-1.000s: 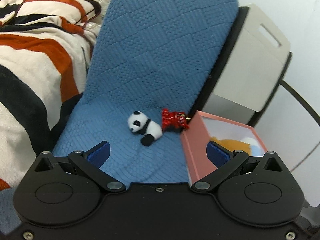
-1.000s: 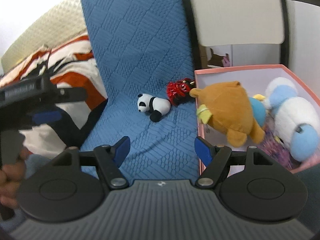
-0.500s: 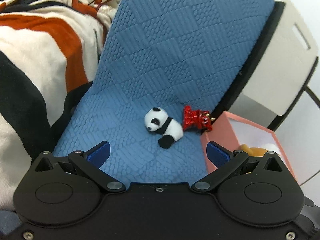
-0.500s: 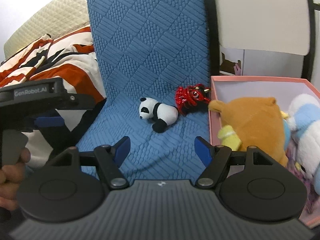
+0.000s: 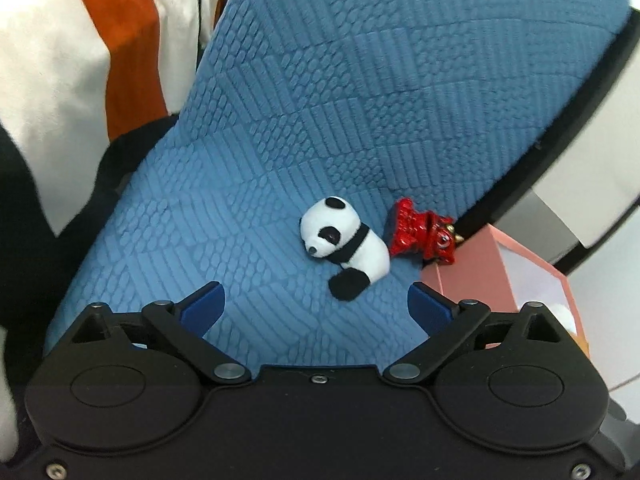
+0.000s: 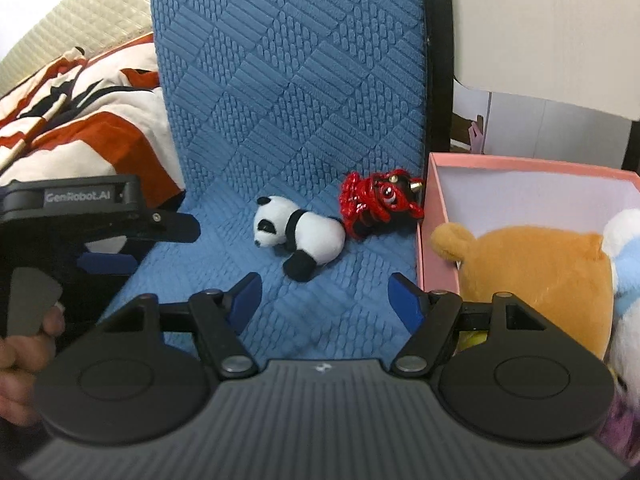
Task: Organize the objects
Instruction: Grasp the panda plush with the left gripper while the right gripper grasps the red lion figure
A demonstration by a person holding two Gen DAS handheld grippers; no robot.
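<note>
A small black-and-white panda plush (image 5: 346, 246) (image 6: 304, 236) lies on its side on the blue quilted seat (image 5: 360, 100) (image 6: 280, 80). A red lion-dance figurine (image 5: 420, 236) (image 6: 376, 204) sits just right of it, against a pink box (image 5: 472, 272) (image 6: 428, 216). My left gripper (image 5: 316, 300) hovers short of the panda, its jaws wide and closing with nothing between them. My right gripper (image 6: 324, 292) also points at the panda, its jaws closing on nothing. The box holds an orange bear plush (image 6: 532, 276) and a white-and-blue plush (image 6: 624, 256).
A white, orange and black striped blanket (image 5: 80, 60) (image 6: 80, 120) lies left of the seat. The left gripper's black body (image 6: 72, 208), held by a hand (image 6: 20, 360), fills the left of the right wrist view. A white panel (image 6: 540, 20) stands behind the box.
Both grippers have moved forward and down toward the panda and the red figurine, which now look larger. The left jaws have narrowed a little. The toys have not moved.
</note>
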